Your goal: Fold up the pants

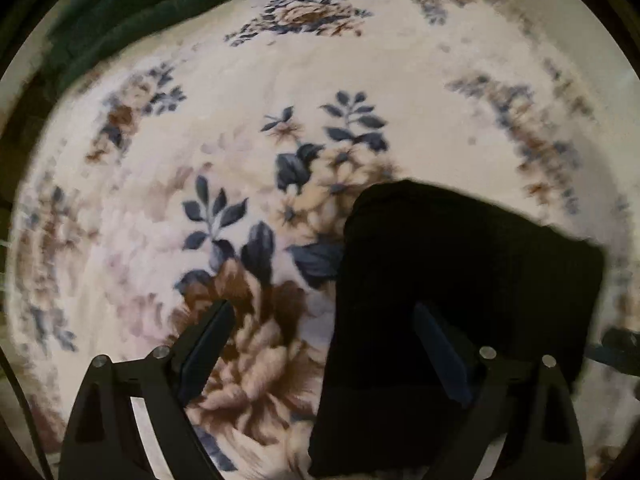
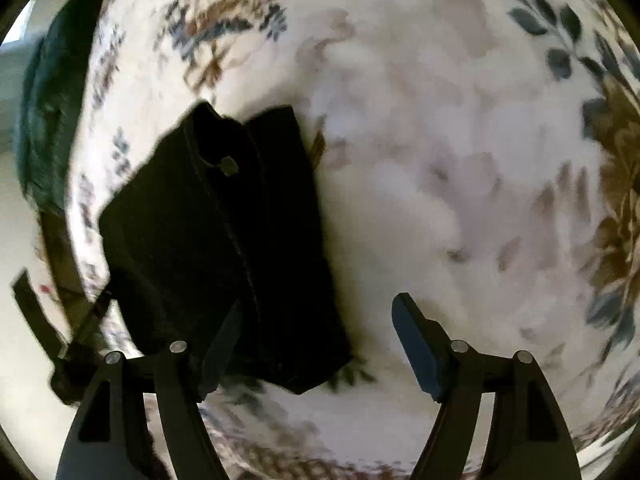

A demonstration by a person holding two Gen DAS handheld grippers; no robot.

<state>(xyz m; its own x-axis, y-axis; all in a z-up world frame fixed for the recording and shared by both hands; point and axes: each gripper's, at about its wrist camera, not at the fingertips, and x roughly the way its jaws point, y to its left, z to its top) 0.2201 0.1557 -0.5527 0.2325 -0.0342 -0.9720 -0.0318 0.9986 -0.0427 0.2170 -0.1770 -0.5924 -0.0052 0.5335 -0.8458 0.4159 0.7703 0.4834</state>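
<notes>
Pants: the black pants (image 1: 460, 280) lie folded into a compact dark block on the flowered blanket (image 1: 240, 80). A button (image 2: 229, 166) shows near the far end in my right view.

Left claw: my left gripper (image 1: 324, 340) points steeply down with its jaws wide apart, nothing pinched. One finger (image 1: 440, 348) hangs over the black cloth and the other (image 1: 208, 340) over the brown flower, so the block's left edge runs up between them.

Right claw: my right gripper (image 2: 316, 344) is also open and empty. One finger (image 2: 222, 344) sits over the near end of the pants and the other (image 2: 416, 348) over bare blanket to the right, so the block's right edge falls between them.

Bearing: from my left hand the block lies to the right, from my right hand to the left, so it sits between my two hands. I judge neither clearly nearer.

Long axis: it runs from near to far, tilting a little leftward at the far end in the right view.

Stage: I judge the fold close to finished, with both claws released.

Next move: a further fold would bring the far end toward me along that axis, each claw taking its own side edge.

Other: dark green fabric (image 1: 120, 12) lies at the far left, well apart from the pants.
</notes>
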